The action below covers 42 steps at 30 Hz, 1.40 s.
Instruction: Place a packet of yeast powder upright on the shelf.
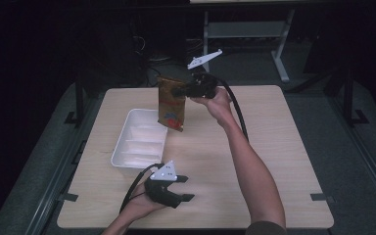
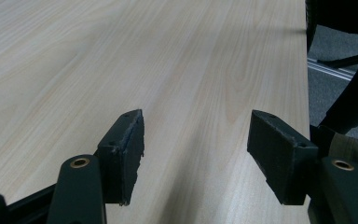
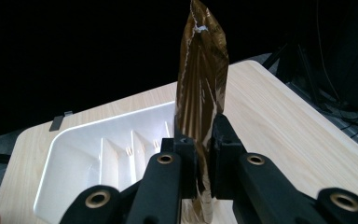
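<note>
Two hand-held grippers work over a pale wooden table [image 1: 254, 161] seen from above, in a dark room. At about twelve o'clock from the table's centre, the right gripper [image 1: 178, 91] is held up in the air by a person's outstretched arm, its jaws pressed together on the upper part of a brown foil snack bag [image 1: 171, 105] with red and gold print. That bag hangs clear of the tabletop, its lower edge just above the far right corner of a white plastic tray [image 1: 122, 142], which sits on the table at about ten o'clock from the centre and is split by ribs into several compartments. In the right gripper view, the right gripper's black jaws pinch the bag [image 3: 203, 93] edge-on, the crinkled foil rising straight up between the pads, with the white tray [image 3: 60, 168] behind it at nine o'clock. Near the front edge of the table, at about seven o'clock, the left gripper [image 1: 188, 188] rests low in the person's other hand, a grey three-cornered plate on top. Its jaws stand spread wide with nothing between them, and in the left gripper view bare wood grain shows between the two dark pads [image 2: 126, 144]
</note>
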{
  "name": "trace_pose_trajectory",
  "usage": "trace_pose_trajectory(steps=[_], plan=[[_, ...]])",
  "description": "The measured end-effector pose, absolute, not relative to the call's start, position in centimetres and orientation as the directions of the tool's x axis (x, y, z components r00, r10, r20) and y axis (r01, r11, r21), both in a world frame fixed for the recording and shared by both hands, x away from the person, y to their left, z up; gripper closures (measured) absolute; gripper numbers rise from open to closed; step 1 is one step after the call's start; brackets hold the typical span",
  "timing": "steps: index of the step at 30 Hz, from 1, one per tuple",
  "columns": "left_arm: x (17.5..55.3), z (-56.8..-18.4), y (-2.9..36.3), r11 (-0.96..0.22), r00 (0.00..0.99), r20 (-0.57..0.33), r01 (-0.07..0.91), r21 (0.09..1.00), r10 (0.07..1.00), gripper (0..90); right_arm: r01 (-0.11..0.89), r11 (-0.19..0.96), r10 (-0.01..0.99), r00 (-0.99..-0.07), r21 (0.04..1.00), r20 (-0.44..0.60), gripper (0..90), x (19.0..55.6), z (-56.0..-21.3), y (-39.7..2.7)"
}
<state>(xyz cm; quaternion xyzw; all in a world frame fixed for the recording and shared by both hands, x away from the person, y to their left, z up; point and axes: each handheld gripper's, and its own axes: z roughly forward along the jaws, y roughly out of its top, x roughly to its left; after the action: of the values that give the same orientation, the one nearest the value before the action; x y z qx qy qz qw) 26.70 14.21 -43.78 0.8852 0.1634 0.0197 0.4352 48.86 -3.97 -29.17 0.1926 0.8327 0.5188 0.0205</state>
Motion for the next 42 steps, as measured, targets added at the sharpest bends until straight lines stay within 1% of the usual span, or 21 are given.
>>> trace_pose_trajectory(steps=[10,16,20,27,33,42], plan=[[26.8,-43.8,14.4,-0.56,0.944,-0.11,0.276,0.781,0.312,35.5,0.299,0.384,0.341,-0.925,0.874,0.167,83.2,50.5,-29.1,-1.3],[26.8,-43.8,14.5,-0.558,0.943,-0.113,0.279,0.782,0.314,35.5,0.287,0.41,0.343,-0.928,0.866,0.145,83.1,51.3,-29.7,0.5],[26.8,-43.8,14.5,-0.558,0.944,-0.109,0.275,0.783,0.313,35.4,0.295,0.407,0.339,-0.928,0.864,0.157,83.0,51.7,-30.4,1.4],[26.8,-43.7,14.6,-0.548,0.941,-0.11,0.277,0.789,0.319,35.5,0.304,0.404,0.354,-0.922,0.863,0.159,82.6,52.2,-31.5,2.3],[26.9,-43.7,14.6,-0.547,0.942,-0.111,0.278,0.79,0.318,35.5,0.324,0.387,0.356,-0.916,0.863,0.184,82.2,52.5,-32.2,2.8],[26.8,-43.6,14.7,-0.548,0.943,-0.109,0.275,0.79,0.315,35.5,0.334,0.383,0.341,-0.918,0.861,0.204,81.9,52.6,-33.1,3.7]])
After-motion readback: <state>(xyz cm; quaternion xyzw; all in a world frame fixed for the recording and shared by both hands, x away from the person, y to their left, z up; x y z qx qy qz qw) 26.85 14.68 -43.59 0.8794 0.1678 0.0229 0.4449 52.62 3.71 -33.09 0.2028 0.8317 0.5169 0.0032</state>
